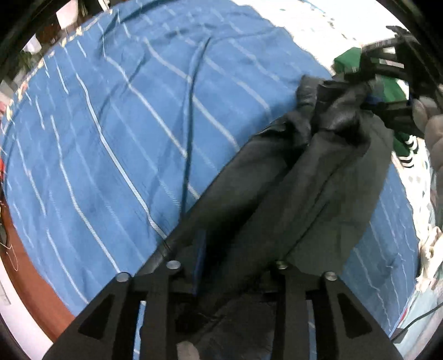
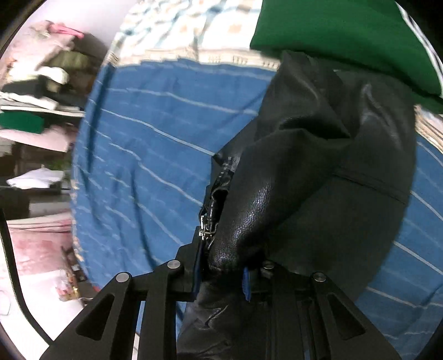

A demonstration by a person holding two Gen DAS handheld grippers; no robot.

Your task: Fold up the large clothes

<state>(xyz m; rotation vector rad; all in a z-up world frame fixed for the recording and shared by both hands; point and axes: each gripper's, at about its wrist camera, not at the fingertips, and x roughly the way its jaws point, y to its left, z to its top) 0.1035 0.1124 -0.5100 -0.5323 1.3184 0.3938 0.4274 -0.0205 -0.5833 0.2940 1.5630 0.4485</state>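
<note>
A black leather jacket (image 1: 318, 177) hangs stretched above the blue striped bedspread (image 1: 116, 133). My left gripper (image 1: 229, 265) is shut on one end of the jacket, whose dark lining fills the space between the fingers. My right gripper (image 1: 387, 83) shows at the far right of the left wrist view, holding the jacket's other end. In the right wrist view my right gripper (image 2: 224, 263) is shut on the jacket (image 2: 318, 166) beside its zipper (image 2: 218, 193). The jacket hides both grippers' fingertips.
A green garment (image 2: 346, 36) with white stripes lies on the bed beyond the jacket; it also shows in the left wrist view (image 1: 349, 59). Shelves with piled clothes (image 2: 36, 91) stand left of the bed. A patterned white sheet (image 2: 180, 25) lies past the bedspread (image 2: 144, 155).
</note>
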